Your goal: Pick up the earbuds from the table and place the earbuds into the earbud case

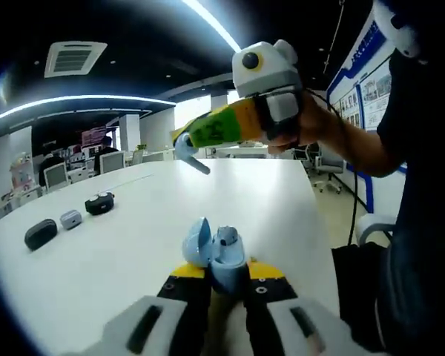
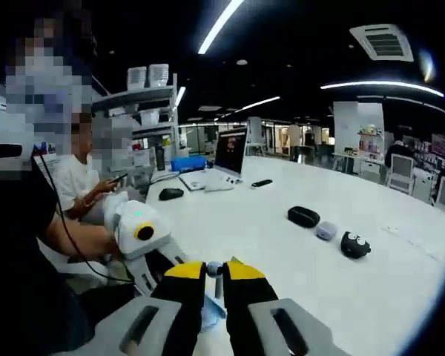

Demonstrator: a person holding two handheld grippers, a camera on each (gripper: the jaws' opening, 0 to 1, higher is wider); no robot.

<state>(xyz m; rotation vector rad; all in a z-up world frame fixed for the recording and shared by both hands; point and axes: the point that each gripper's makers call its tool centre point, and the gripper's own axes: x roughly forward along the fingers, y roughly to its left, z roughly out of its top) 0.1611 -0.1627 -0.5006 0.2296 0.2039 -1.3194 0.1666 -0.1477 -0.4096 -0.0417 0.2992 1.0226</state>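
The left tongs [image 1: 226, 285] grip the open blue earbud case [image 1: 216, 254] above the white table [image 1: 133, 237]. The right tongs [image 2: 214, 276] pinch a small earbud [image 2: 215, 268] between nearly closed tips, just beside the case.
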